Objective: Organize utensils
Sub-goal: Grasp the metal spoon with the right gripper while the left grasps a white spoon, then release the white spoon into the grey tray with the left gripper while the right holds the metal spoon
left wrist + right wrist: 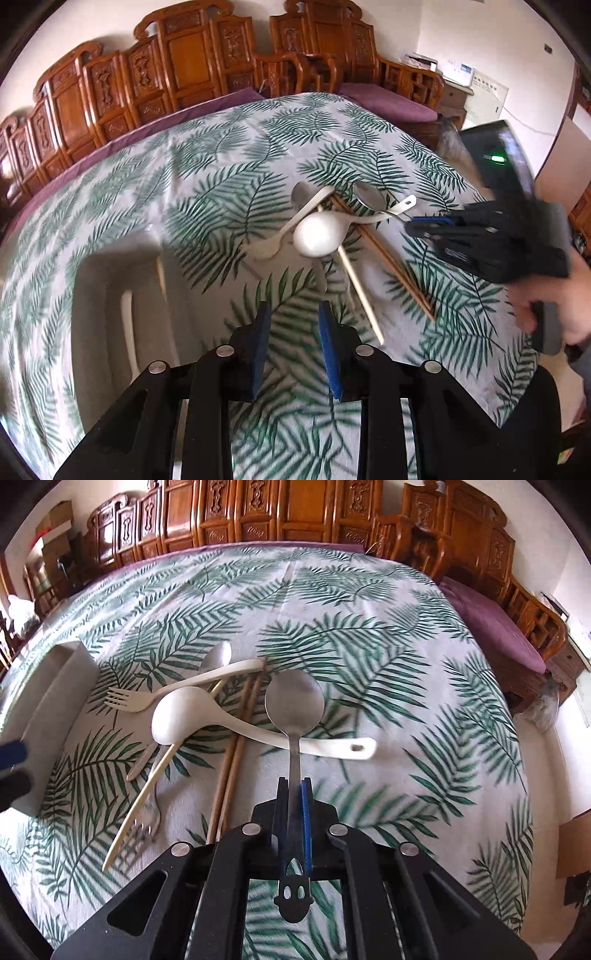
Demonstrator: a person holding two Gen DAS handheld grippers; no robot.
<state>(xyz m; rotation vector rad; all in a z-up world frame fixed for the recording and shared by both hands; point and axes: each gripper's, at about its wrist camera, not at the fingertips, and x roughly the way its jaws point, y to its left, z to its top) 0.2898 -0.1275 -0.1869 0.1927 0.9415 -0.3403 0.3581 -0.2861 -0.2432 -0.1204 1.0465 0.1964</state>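
— So, your left gripper (293, 347)?
— Jaws apart, empty, near the tray (55, 701), presumably to steady it.
— And the right gripper (295, 794)?
— Clamped on the steel spoon (294, 705)'s handle, bowl overlapping the white ladle (184, 716) on the table (406, 664).

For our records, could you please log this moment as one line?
right tongs: shut on round-bowled steel spoon | left tongs: open, empty | pile: white plastic ladle

Tablecloth (369, 635): white with green palm leaves, spread over the bench.
Carved wooden seats (280, 513): in a row behind the tablecloth's far edge.
Purple cushion (495, 627): on the seat right of the tablecloth.
White wall (480, 33): behind the seats.
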